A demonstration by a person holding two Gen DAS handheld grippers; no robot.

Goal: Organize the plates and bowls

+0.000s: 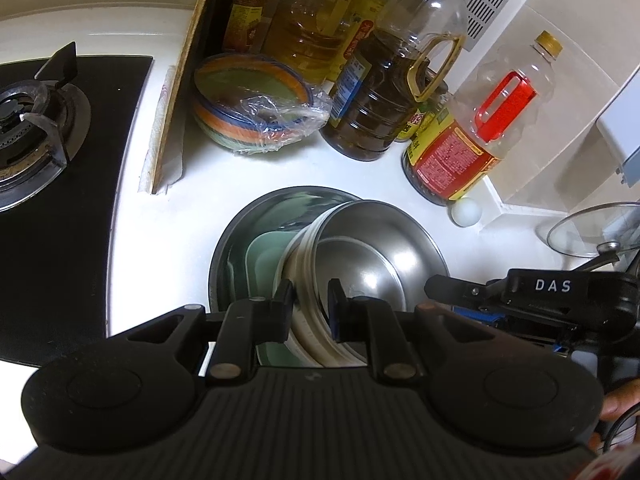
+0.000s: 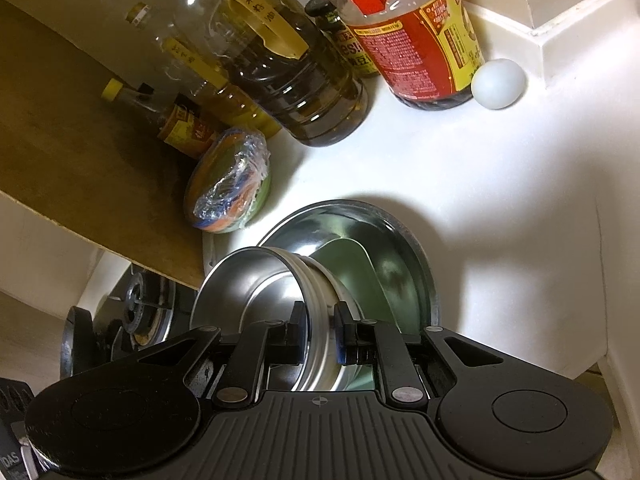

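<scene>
Steel bowl (image 1: 372, 248) held tilted between two grippers above a wide steel basin (image 1: 256, 216) that sits on the white countertop (image 1: 168, 232). The left gripper (image 1: 310, 300) is clamped on the bowl's ribbed rim, one pad outside the wall and one inside; the right gripper (image 2: 320, 322) grips the same rim from the opposite side in the same manner, its body visible at the right edge of the left wrist view. A pale green dish (image 1: 264, 256) lies inside the basin, beneath the raised bowl. Behind the basin stands a striped bowl (image 1: 248, 100) covered with plastic wrap, beside a cardboard sheet (image 1: 184, 80) that screens it from the gas burner (image 1: 32, 128). Several oil bottles (image 1: 380, 92) crowd the corner, among them a red-labelled bottle (image 1: 456, 160) with a white egg (image 1: 466, 212) touching its base. A glass lid (image 1: 592, 232) rests at the far right.
</scene>
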